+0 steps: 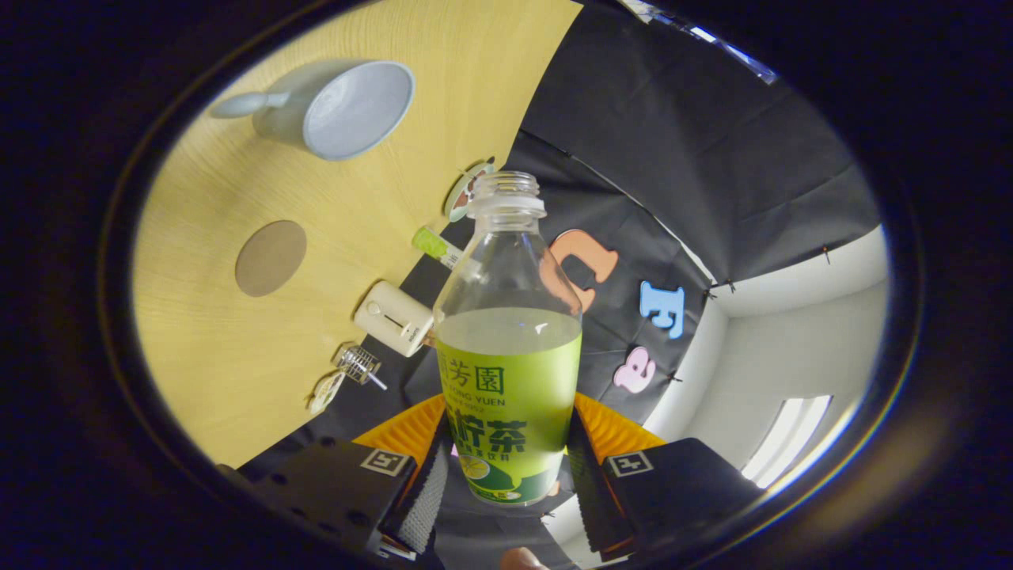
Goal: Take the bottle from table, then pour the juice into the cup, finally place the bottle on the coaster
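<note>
My gripper (506,467) is shut on a clear bottle (509,348) with a green label; both fingers press its lower sides. The bottle has no cap and holds pale juice up to the label's top. The whole view is rolled, so the wooden table (221,380) slants away beyond the left finger. A pale blue cup (340,107) with a handle lies far beyond the bottle's mouth, its open side facing me. A round brown coaster (271,258) lies flat on the table between the cup and the fingers.
Along the table's far edge by the booth wall sit a small white box (394,318), a green and white tube (437,245), a round patterned disc (467,190) and a small wire item (360,366). A white wall and window show beyond the right finger.
</note>
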{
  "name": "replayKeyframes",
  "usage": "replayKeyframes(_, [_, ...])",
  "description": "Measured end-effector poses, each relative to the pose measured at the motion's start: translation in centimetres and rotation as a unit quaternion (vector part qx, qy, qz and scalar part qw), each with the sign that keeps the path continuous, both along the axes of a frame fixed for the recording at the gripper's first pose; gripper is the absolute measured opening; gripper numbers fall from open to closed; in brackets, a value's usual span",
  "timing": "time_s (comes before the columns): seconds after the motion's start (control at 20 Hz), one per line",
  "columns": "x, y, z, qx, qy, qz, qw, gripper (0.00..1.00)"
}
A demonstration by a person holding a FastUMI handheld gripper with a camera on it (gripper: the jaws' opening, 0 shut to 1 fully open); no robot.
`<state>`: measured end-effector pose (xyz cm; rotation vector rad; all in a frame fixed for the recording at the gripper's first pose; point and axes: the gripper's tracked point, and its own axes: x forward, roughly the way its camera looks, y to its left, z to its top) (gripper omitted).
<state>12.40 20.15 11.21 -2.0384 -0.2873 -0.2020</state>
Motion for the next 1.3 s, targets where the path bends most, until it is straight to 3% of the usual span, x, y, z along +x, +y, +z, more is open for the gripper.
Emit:
replayKeyframes(0.2, [0.2, -0.3, -0.7, 0.028, 0.012, 0.003, 1.0, 0.76])
replayKeyframes(0.45, [0.6, -1.6, -2.5, 0.134, 0.046, 0.0, 0.99, 0.76])
replayKeyframes(0.8, [0.1, -2.7, -4.5, 0.27, 0.086, 0.008, 0.959, 0.77])
replayKeyframes(1.1, [-0.3, -3.0, -3.4, 0.388, 0.112, 0.029, 0.914, 0.77])
replayKeyframes(1.3, [-0.5, -2.3, -4.0, 0.473, 0.166, 0.057, 0.864, 0.77])
